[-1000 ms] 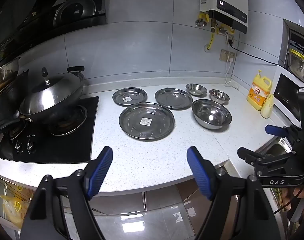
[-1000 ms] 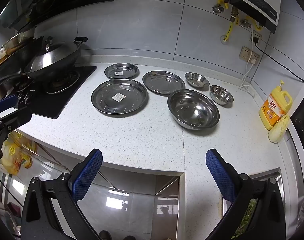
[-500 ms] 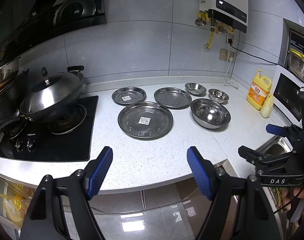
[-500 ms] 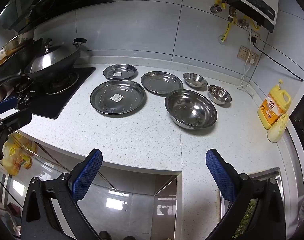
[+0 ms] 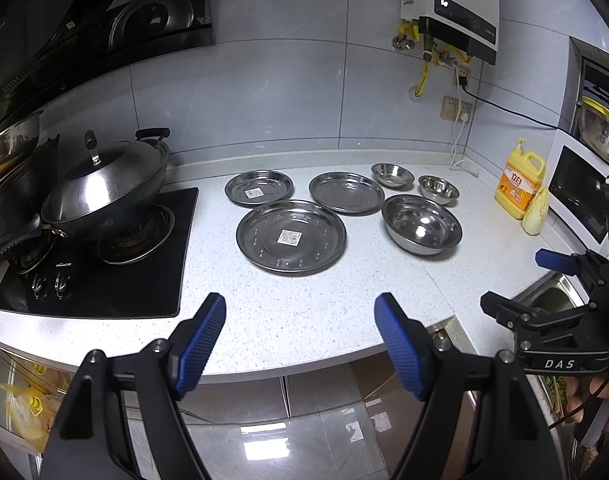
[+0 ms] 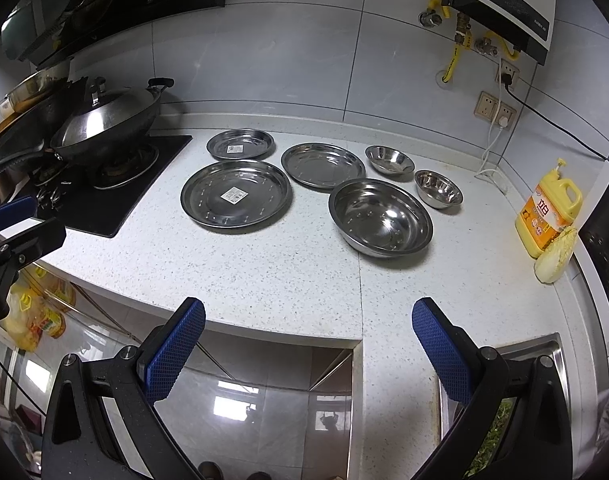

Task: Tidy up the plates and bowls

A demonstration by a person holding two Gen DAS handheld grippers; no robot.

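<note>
On the white speckled counter (image 5: 304,312) lie three steel plates: a large plate (image 5: 291,237) (image 6: 236,193) in front, a small plate (image 5: 259,187) (image 6: 240,143) behind it, and a medium plate (image 5: 346,192) (image 6: 323,165). To their right stand a large bowl (image 5: 422,224) (image 6: 380,217) and two small bowls, one (image 5: 392,175) (image 6: 389,159) behind the other (image 5: 438,189) (image 6: 438,188). My left gripper (image 5: 300,344) and right gripper (image 6: 308,352) are both open and empty, off the counter's front edge, apart from all dishes.
A lidded wok (image 5: 104,188) sits on the black gas hob (image 5: 104,272) at left. A yellow detergent bottle (image 6: 550,208) and a cabbage piece (image 6: 554,256) stand at right beside a microwave (image 5: 580,200). A sink (image 6: 504,400) lies at front right.
Both grippers have drawn slightly back from the counter, so the dishes look a little farther and higher in view. Nothing was grasped or moved.
</note>
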